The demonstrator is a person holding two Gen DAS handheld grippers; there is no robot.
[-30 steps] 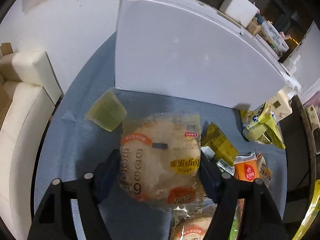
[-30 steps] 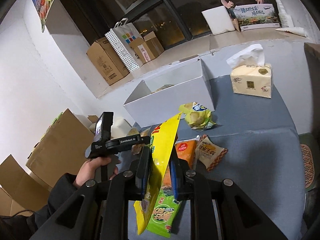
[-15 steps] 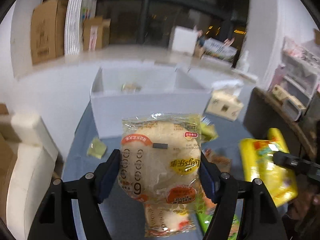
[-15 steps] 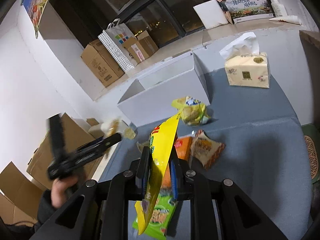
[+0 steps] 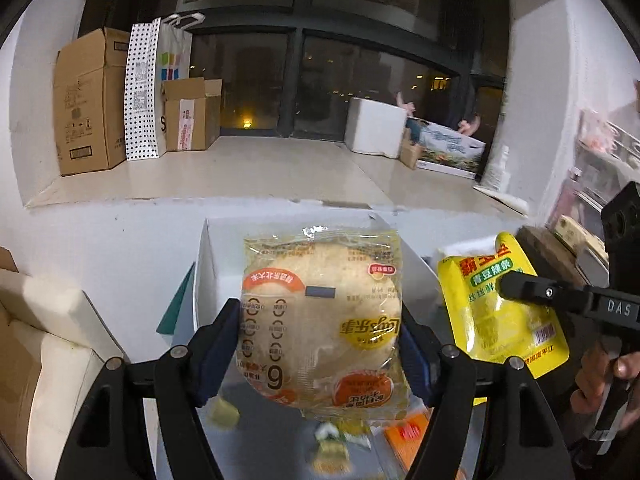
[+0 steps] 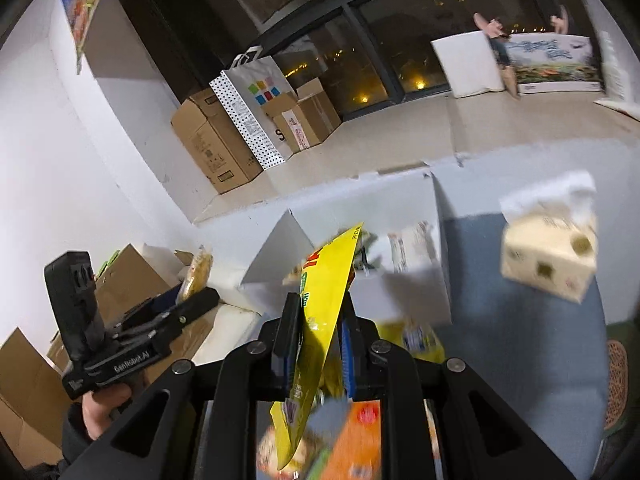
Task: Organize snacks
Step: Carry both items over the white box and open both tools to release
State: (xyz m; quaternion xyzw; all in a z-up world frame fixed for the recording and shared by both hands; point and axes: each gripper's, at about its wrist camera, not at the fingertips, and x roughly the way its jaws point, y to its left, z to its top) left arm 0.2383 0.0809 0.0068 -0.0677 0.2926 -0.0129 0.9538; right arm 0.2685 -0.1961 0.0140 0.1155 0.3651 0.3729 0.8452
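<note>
Beyond both claws, apparently white box (image 5: 208, 280).

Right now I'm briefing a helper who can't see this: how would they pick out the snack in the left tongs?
Find the white box below the dark window. Directly in front of it, the left tongs hold a clear packet with a round pale bun inside. Unlike the flat yellow pouch beside it, it is see-through, with orange labels.

a dotted paper bag (image 5: 146, 88) stands on the window ledge (image 5: 240, 176), between cardboard boxes (image 5: 86, 100). right of it, well apart, a white foam block (image 5: 374, 126). a tissue box (image 6: 548, 264) sits below the ledge.
</note>
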